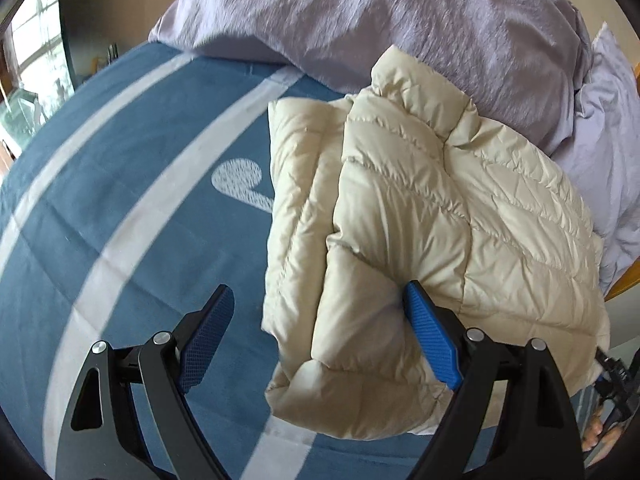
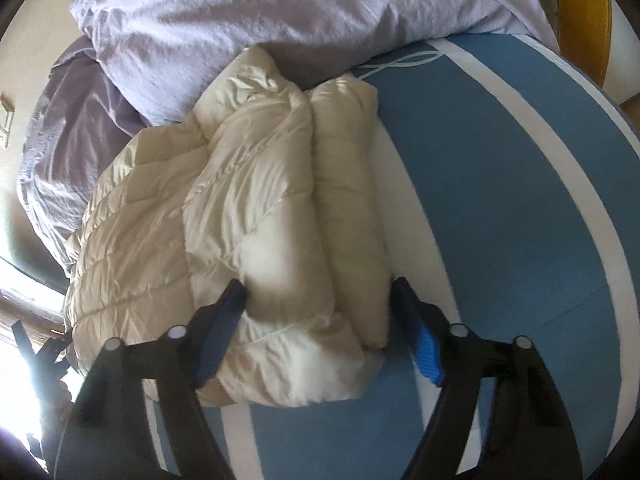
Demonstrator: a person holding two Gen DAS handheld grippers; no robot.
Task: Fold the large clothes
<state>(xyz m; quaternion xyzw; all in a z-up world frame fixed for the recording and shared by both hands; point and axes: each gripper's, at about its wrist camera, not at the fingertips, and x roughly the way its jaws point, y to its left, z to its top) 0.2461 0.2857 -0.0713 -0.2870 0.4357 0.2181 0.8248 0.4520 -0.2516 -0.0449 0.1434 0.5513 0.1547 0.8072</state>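
A cream quilted puffer jacket [image 1: 420, 240] lies folded into a thick bundle on the blue bed cover [image 1: 120, 200]. It also shows in the right wrist view [image 2: 240, 208]. My left gripper [image 1: 318, 300] is open, its jaws wide apart over the jacket's near left edge; the right blue fingertip [image 1: 416, 300] touches the fabric. My right gripper [image 2: 318, 292] is open, with its fingers standing either side of the jacket's near right corner. Neither gripper pinches the fabric.
A rumpled lilac duvet [image 1: 400, 20] is piled behind the jacket, also in the right wrist view [image 2: 240, 12]. The blue cover has white stripes [image 1: 168, 208]. The other gripper shows at the right edge [image 1: 612, 376]. A window is at the far left [image 1: 32, 60].
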